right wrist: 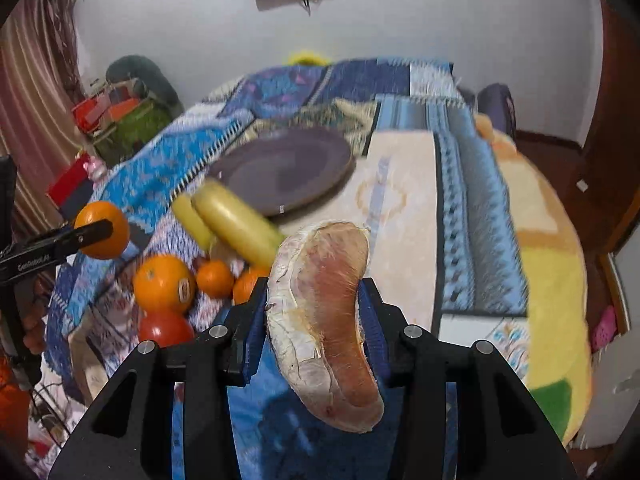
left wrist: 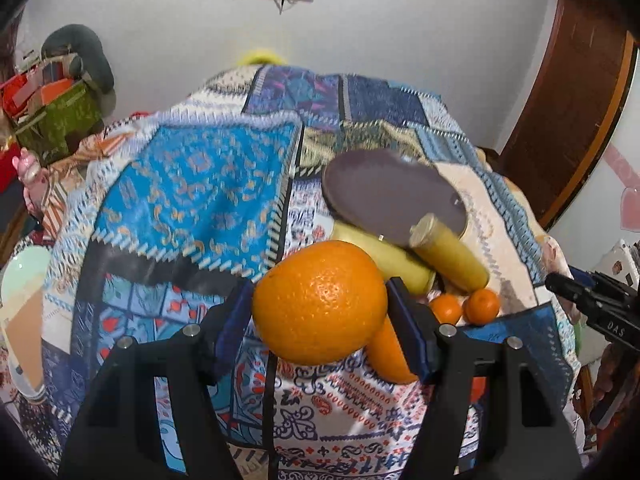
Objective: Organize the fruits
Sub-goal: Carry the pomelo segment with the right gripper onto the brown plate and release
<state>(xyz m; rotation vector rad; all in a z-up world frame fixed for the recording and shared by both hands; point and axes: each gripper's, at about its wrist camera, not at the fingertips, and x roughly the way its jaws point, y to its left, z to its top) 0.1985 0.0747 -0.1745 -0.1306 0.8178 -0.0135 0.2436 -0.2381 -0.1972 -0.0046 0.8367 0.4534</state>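
Fruits are held in both grippers: a firm, round, slippery orange (left wrist: 320,302), centre frame, is clamped across its widest part by the left gripper (left wrist: 320,312), while a soft, peeled pomelo segment (right wrist: 326,320), easily crushed, is pinched mid-length by the right gripper (right wrist: 316,328).

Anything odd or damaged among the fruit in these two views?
Yes: the peeled pink pomelo wedge between the right gripper fingers is skinless, its white membrane torn and flaking. The large round orange in the left gripper looks intact. The dark purple plate holds nothing.

"DAS" on right gripper (left wrist: 592,308)
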